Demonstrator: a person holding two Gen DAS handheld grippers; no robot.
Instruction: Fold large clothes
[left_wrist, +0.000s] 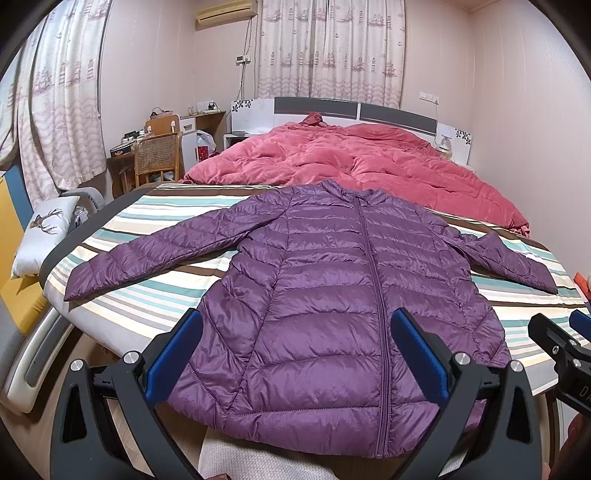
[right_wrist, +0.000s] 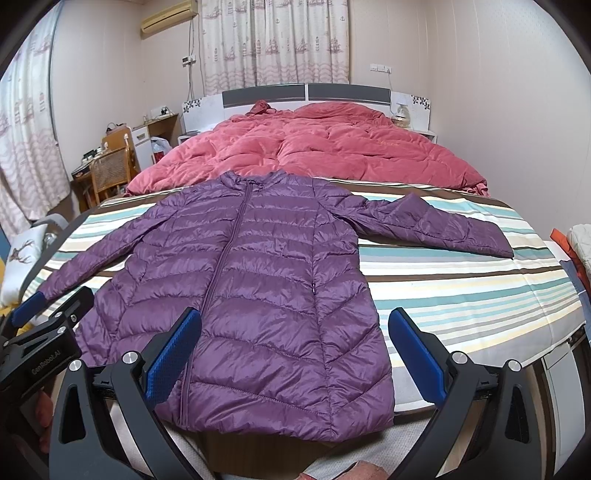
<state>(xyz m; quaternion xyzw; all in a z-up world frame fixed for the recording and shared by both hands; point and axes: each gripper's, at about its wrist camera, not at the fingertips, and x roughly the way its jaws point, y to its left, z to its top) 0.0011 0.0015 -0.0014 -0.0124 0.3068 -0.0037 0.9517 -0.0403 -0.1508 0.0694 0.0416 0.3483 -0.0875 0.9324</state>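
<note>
From the left wrist camera, the purple puffer jacket (left_wrist: 332, 295) lies face up and zipped on the striped bed sheet (left_wrist: 147, 291), collar toward the crumpled red quilt (left_wrist: 351, 162), hem at the near edge of the bed, both sleeves stretched out to the sides. The left gripper (left_wrist: 295, 354) hovers above the hem with its jaws spread wide, the blue pads (left_wrist: 173, 354) clear of the fabric and pinching nothing. At the right edge of this view part of the right gripper (left_wrist: 561, 339) pokes in; from here I cannot tell how its jaws stand. A wicker chair (left_wrist: 157, 155) sits by the desk at the far left, and a deer-print pillow (left_wrist: 44, 229) rests beside the bed. From the right wrist camera, the same jacket (right_wrist: 266, 288) spreads across the sheet (right_wrist: 461, 288), its right-hand sleeve angled out over the stripes. The right gripper (right_wrist: 295, 354) hangs over the hem's right part with jaws spread, empty. The left gripper (right_wrist: 51, 306) shows at the left edge near the other sleeve's cuff.
</note>
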